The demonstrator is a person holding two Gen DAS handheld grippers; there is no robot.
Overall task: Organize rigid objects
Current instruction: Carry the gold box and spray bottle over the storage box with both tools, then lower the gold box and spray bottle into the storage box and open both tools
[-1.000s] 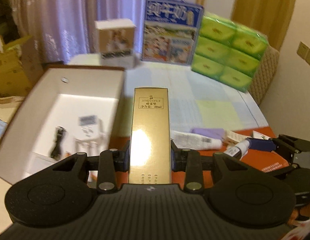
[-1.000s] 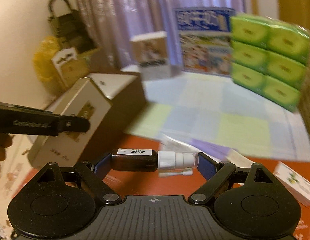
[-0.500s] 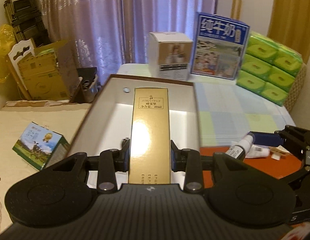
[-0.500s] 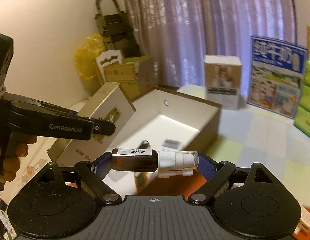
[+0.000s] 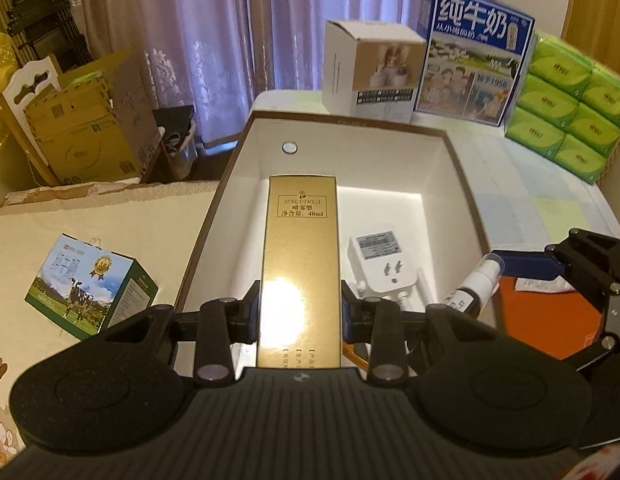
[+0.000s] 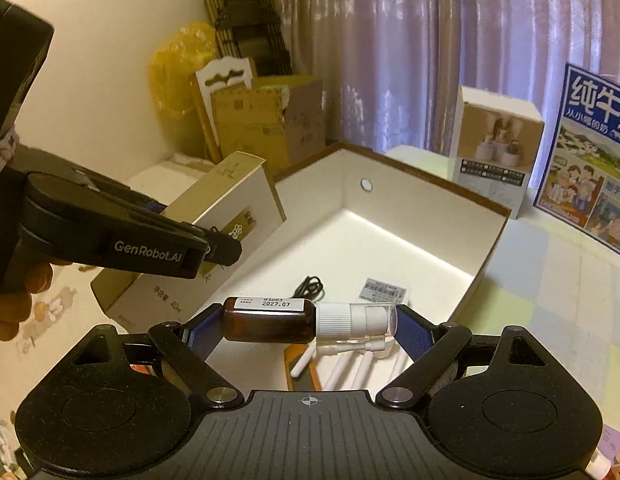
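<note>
Hovering over the open white cardboard storage box (image 5: 462,184), left gripper (image 5: 300,312) clamps the tall gold carton (image 5: 300,264), long axis toward 12 o'clock, while right gripper (image 6: 310,320) pinches the brown spray bottle (image 6: 286,318) crosswise, 9-to-3.

Light: warm, dim indoor light with a yellow cast in both views.
Brightest area: a pale strip along the far floor of the open white box (image 5: 390,168), bright in the right wrist view as well.
Glare: a white hotspot on the gold carton (image 5: 300,264), lower centre of the left wrist view.
Backlight: purple curtains (image 5: 238,32) glow faintly, upper frame.
Distortion: fisheye bending and dark corners.
Sharpness: centres crisp, edges soft.
</note>
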